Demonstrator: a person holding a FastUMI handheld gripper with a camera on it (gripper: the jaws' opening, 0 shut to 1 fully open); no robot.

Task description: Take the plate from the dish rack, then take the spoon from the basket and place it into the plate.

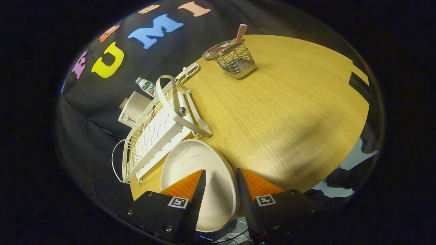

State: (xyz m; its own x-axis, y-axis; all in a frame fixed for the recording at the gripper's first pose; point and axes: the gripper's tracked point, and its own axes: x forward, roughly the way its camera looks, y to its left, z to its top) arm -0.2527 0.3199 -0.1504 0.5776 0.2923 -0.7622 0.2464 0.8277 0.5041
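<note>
gripper [220,175]: fingers spread a little, plate rim running between them; cannot tell if both fingers press on it
plate [190,163]: cream, round, between and just ahead of the fingers, tilted, near edge hanging past the table edge; left finger over its inner face, right finger outside the rim
dish rack [153,136]: white wire rack, just beyond the plate, ahead-left of the fingers, its corner touching or nearly touching the plate
basket [236,61]: wire basket far ahead of the fingers, well apart from the plate
spoon [221,47]: lying across the basket top, bowl poking out to the left, patterned handle [241,32] sticking up
table [289,112]: round wood top
bottle [147,85]: behind the rack, lying down
</note>
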